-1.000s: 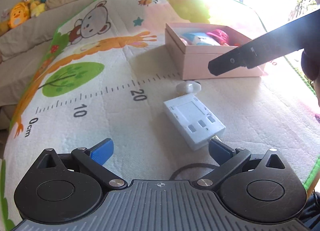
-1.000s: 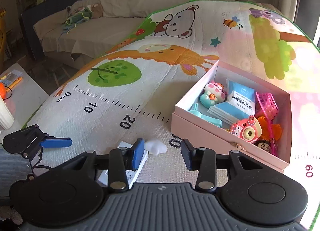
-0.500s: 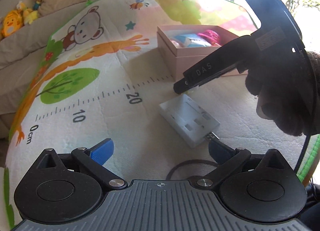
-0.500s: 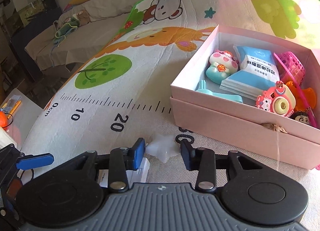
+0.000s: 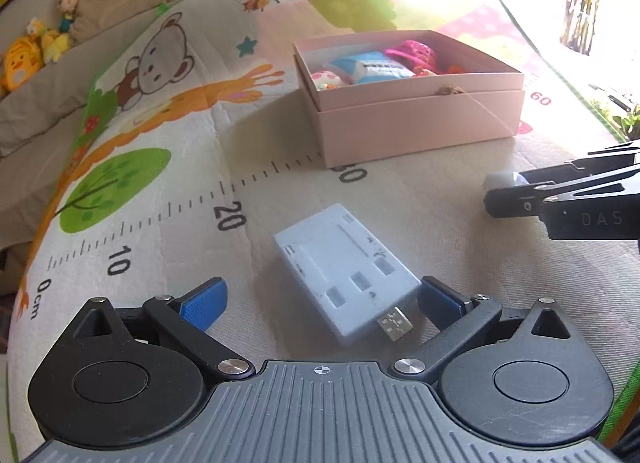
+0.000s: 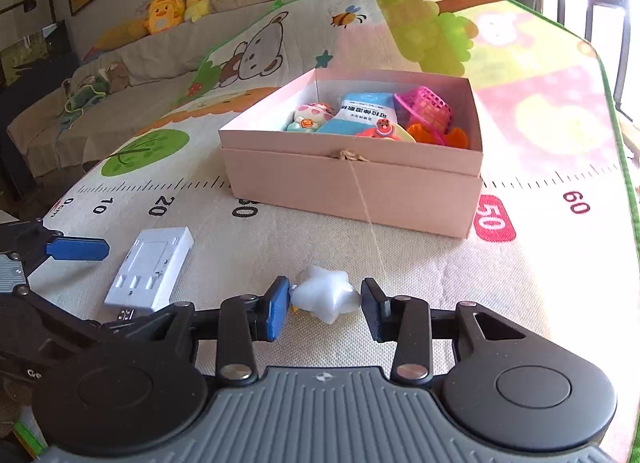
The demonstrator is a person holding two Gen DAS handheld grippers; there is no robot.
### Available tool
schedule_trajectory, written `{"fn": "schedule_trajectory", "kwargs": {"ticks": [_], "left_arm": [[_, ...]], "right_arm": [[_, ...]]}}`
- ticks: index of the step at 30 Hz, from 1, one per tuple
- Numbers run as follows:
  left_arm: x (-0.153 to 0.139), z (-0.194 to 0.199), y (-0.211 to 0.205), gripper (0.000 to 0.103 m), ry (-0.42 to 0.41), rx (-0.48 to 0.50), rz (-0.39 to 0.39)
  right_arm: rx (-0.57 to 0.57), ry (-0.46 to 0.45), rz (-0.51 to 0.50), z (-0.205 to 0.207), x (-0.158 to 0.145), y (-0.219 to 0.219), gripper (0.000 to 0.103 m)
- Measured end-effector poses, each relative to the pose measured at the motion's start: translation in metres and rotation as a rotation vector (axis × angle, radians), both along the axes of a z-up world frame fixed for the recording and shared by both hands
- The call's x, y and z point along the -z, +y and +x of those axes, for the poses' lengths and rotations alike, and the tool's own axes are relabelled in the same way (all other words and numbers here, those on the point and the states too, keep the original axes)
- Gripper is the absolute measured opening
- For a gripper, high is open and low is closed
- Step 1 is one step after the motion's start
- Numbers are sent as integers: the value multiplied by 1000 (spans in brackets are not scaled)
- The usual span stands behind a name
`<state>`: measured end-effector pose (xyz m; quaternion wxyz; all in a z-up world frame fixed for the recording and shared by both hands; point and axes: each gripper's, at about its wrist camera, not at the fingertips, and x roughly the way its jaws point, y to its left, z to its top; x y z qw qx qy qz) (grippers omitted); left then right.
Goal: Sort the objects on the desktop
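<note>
Low claw-mounted views, shared pink box [image 5: 420, 119]

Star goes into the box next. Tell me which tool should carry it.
Right. The right tool already has the star between its pads, both touching it, and the pink box lies straight ahead. The left tool is open around the white hub.

play mat [image 6: 420, 255], pink box [image 6: 352, 191], white hub [image 6: 154, 267]
</note>
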<state>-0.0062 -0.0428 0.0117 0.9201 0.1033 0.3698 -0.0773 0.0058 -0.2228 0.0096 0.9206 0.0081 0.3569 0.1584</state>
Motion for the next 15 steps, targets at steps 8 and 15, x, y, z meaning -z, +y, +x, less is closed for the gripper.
{"fn": "schedule_trajectory", "kwargs": {"ticks": [8, 15], "left_arm": [[-2, 2, 51, 103, -53, -178, 112], [-3, 10, 93, 103, -78, -336, 173]], "right_arm": [[5, -10, 12, 2, 3, 17, 49], [-74, -28, 13, -4, 5, 44, 56]]}}
